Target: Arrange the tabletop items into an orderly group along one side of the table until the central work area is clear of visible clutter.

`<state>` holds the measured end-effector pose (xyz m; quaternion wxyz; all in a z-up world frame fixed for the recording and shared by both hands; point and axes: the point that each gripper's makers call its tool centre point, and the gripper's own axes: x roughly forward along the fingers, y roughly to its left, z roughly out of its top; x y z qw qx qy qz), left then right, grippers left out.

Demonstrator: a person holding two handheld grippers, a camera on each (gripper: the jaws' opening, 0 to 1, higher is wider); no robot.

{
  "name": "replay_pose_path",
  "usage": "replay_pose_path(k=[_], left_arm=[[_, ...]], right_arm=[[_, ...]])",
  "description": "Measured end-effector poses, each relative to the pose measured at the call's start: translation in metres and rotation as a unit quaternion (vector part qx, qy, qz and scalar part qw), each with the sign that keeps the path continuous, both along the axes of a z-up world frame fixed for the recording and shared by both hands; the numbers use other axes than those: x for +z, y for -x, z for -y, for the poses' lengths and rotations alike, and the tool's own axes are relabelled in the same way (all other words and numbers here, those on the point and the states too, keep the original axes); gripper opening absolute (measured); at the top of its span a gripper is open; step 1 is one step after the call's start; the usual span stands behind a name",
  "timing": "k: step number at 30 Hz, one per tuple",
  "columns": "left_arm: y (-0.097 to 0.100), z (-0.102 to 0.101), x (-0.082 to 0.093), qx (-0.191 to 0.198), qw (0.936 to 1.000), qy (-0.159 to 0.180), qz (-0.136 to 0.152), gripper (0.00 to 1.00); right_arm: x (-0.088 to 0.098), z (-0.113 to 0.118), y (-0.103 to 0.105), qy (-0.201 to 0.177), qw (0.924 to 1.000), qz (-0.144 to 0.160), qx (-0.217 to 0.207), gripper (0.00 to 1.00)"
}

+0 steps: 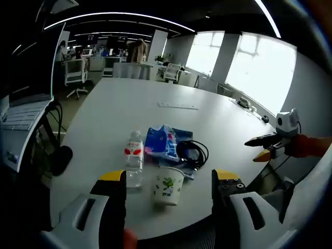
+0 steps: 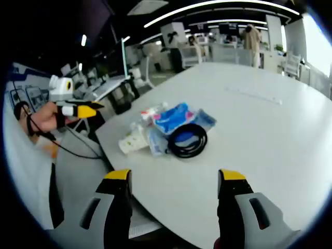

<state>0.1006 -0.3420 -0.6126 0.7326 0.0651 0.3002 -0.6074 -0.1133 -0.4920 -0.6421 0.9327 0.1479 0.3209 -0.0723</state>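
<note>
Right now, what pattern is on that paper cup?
White paper cup with a green plant print; clearest in the left gripper view.

Bright window (image 1: 262,72) glare; fisheye-warped, soft edges.

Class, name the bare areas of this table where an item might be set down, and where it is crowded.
Bare: the wide tabletop beyond the blue packet. Crowded: the near edge, where water bottle, paper cup, packet and black cable coil cluster.

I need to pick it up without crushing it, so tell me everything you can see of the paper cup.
The white paper cup with a green leaf print stands upright near the white table's near edge, open mouth up. It looks thin-walled and tapered. A clear plastic water bottle lies just beside it; blue packets sit behind. Contents cannot be seen.
</note>
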Motion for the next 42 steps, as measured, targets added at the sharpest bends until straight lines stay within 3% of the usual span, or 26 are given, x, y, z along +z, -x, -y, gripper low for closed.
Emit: replay_pose_path(k=[16,29,42], left_arm=[[-0.009,0.007,0.007,0.008,0.9999,0.01,-0.008,0.66],[-0.004,0.012,0.013,-0.008,0.9997,0.023,-0.007,0.66],[0.0,0.002,0.002,-0.035,0.9993,0.002,-0.01,0.65]], right_arm=[[0.004,0.004,-0.002,0.0,1.0,-0.002,-0.003,0.63],[0.012,0.007,-0.005,0.009,0.9998,0.009,-0.018,0.62],[0.002,-0.002,0.005,0.001,0.9994,0.005,-0.035,0.6]])
